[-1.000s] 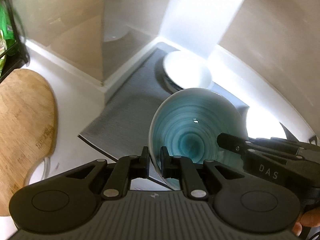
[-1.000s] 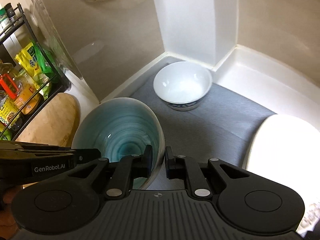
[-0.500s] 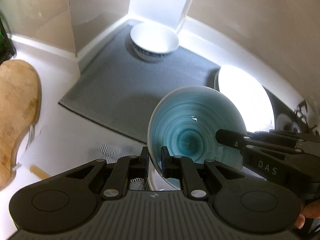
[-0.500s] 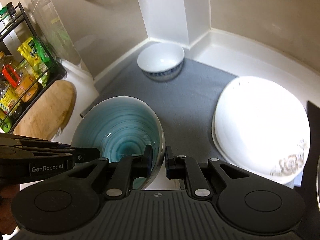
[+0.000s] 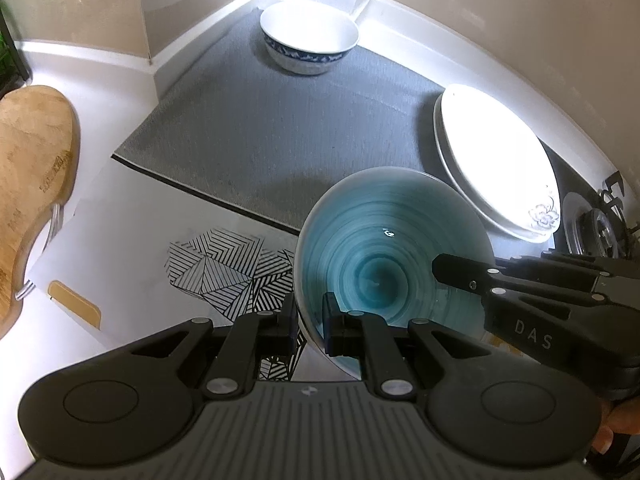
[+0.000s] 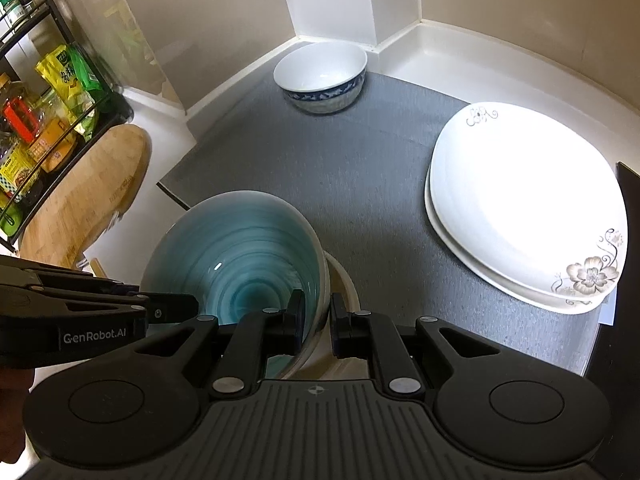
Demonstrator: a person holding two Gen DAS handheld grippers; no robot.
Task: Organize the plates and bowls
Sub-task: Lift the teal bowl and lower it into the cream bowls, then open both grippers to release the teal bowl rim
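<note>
Teal bowl (image 5: 394,240) — near rim hidden between both claws' pads, underside unseen.

2 bowls (image 6: 236,256) (image 6: 322,78), 2 stacked plates (image 6: 528,208)

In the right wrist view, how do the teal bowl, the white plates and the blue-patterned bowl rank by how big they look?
1. White plates: largest as seen.
2. Teal bowl: next, but it sits close to the camera in the tongs, so its true rank against the plates is unsure.
3. Blue-patterned bowl: smallest, though farthest away.
</note>
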